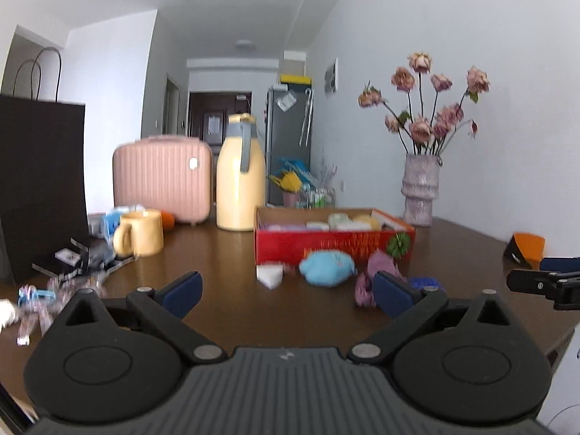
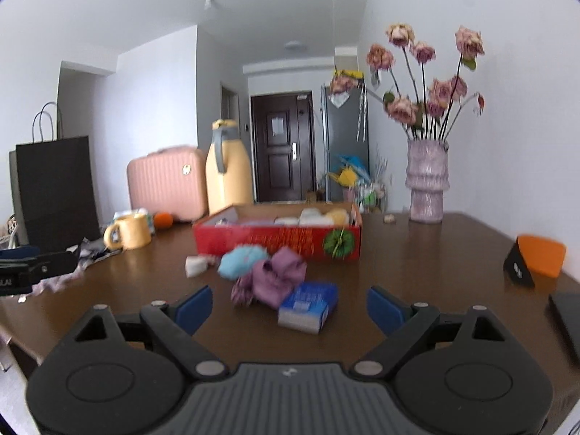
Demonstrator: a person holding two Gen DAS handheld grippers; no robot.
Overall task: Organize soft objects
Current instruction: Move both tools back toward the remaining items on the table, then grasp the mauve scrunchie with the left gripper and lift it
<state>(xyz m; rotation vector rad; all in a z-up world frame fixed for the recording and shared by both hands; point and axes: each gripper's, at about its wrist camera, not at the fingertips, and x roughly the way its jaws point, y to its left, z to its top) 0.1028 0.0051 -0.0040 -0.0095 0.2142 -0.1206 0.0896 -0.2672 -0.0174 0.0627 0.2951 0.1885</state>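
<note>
A red cardboard box [image 1: 326, 244] [image 2: 275, 241] on the brown table holds several soft items. In front of it lie a light blue plush [image 1: 326, 268] [image 2: 239, 261], a purple cloth bundle [image 2: 277, 277] [image 1: 378, 264], a white sponge wedge [image 1: 269, 274] [image 2: 195, 264] and a blue-wrapped sponge pack [image 2: 308, 306] [image 1: 424, 282]. My left gripper [image 1: 286, 295] is open and empty, short of these items. My right gripper [image 2: 290, 310] is open and empty, with the blue pack just ahead between its fingers.
A yellow mug [image 1: 139, 233], pink case [image 1: 163, 177], yellow jug [image 1: 240, 181] and black paper bag [image 1: 40, 181] stand at the left. A purple flower vase [image 2: 427, 181] stands at back right. An orange and black object [image 2: 536, 259] lies at the right. Clutter [image 1: 83, 257] lies left.
</note>
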